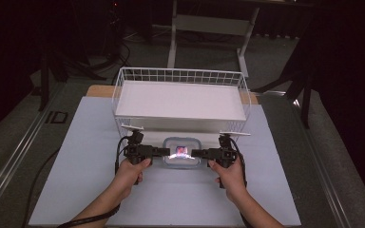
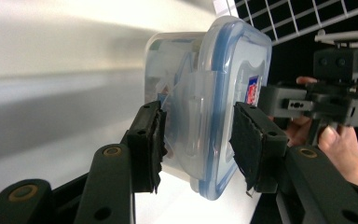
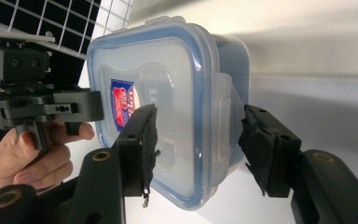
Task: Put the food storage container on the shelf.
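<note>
High view puts the clear lidded container (image 1: 181, 153) on the near middle of the pale table (image 1: 76, 190), just in front of the white wire basket (image 1: 180, 102), with my left gripper (image 1: 163, 152) at its left end and my right gripper (image 1: 196, 153) at its right end. Seen along my own jaws, each claw straddles a side latch tab and the blue-rimmed lid (image 3: 158, 107): the left claw (image 2: 198, 140) looks clamped across lid and box wall, while the right claw (image 3: 198, 144) has one pad on the lid face and its other pad seems just clear of the tab, so I cannot call that grip firm. To carry this well I would seat the right pads fully, keep both wrists level, match the two hands' pace, and clear the basket's near rim before lowering.
</note>
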`<state>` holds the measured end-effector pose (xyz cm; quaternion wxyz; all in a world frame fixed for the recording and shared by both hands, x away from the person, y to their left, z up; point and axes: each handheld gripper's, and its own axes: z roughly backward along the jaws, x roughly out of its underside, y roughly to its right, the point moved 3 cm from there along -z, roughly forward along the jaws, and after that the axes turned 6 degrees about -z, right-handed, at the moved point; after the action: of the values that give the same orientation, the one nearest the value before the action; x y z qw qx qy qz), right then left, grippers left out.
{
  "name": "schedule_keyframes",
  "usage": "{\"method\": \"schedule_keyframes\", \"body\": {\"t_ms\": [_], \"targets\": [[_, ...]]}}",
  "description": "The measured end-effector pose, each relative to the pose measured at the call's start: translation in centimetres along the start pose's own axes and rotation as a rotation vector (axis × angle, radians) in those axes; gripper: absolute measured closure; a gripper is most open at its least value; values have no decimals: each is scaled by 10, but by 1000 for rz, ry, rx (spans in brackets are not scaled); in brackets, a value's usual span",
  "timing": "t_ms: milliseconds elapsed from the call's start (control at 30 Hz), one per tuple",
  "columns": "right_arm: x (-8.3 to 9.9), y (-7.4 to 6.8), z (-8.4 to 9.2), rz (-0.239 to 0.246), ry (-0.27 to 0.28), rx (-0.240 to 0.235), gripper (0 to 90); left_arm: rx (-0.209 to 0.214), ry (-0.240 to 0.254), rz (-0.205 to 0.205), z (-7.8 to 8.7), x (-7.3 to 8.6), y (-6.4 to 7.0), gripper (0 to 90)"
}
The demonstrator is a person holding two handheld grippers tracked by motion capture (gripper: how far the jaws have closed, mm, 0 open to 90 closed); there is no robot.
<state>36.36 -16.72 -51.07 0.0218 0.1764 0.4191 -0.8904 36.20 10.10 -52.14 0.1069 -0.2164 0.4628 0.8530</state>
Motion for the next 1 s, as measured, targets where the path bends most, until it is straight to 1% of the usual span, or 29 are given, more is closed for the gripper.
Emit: {"method": "schedule_keyframes", "body": {"t_ms": [33, 67, 133, 200, 267, 333, 367, 400, 467, 500, 533, 567, 600, 667, 700, 733, 767, 800, 833, 867, 933, 967, 1000], "targets": [[-2, 0, -1, 3, 8, 4, 467, -3, 10, 4, -2, -2, -1, 548], [-3, 1, -2, 4, 8, 6, 466, -13, 10, -11, -3, -3, -3, 545], [-5, 3, -5, 7, 21, 22, 461, -15, 6, -30, -6, -6, -5, 542], [-7, 4, -7, 7, 30, 31, 458, -29, 8, -34, -9, -9, -7, 540], [-9, 5, -8, -3, 39, 33, 458, -17, 23, -13, -13, -12, -7, 539], [-11, 6, -8, -8, 46, 38, 457, -22, 23, -16, -15, -14, -11, 537], [-12, 6, -9, 5, 57, 44, 457, -28, 31, -22, -16, -16, -12, 533], [-12, 6, -10, 6, 62, 52, 457, -27, 41, -24, -17, -16, -12, 530], [-15, 7, -11, 25, 82, 60, 456, -22, 55, -27, -18, -17, -14, 530], [-15, 6, -12, 28, 87, 66, 456, -20, 62, -36, -19, -18, -16, 529], [-15, 6, -12, 28, 87, 66, 456, -20, 62, -36, -19, -18, -16, 529], [-16, 7, -14, 39, 95, 68, 456, -25, 70, -53, -20, -19, -19, 529], [-17, 8, -16, 54, 103, 71, 455, -40, 69, -54, -21, -19, -20, 527], [-18, 8, -18, 73, 114, 83, 450, -37, 68, -48, -21, -20, -22, 524], [-19, 8, -18, 73, 119, 79, 448, -35, 76, -58, -22, -21, -21, 523], [-19, 9, -18, 80, 118, 81, 441, -45, 80, -71, -22, -21, -20, 523], [-20, 9, -19, 86, 119, 84, 435, -49, 86, -76, -23, -22, -19, 522], [-20, 10, -19, 92, 124, 83, 434, -32, 97, -79, -23, -23, -20, 522], [-21, 11, -19, 92, 127, 77, 431, -30, 96, -85, -24, -23, -20, 522], [-21, 12, -19, 96, 129, 82, 426, -41, 79, -90, -23, -23, -20, 524], [-21, 10, -18, 130, 154, 100, 439, -60, 102, -97, -23, -22, -20, 509], [-22, 9, -18, 163, 164, 111, 438, -70, 105, -104, -23, -22, -20, 506], [-22, 8, -18, 182, 170, 121, 420, -80, 119, -118, -23, -22, -19, 506]]}}
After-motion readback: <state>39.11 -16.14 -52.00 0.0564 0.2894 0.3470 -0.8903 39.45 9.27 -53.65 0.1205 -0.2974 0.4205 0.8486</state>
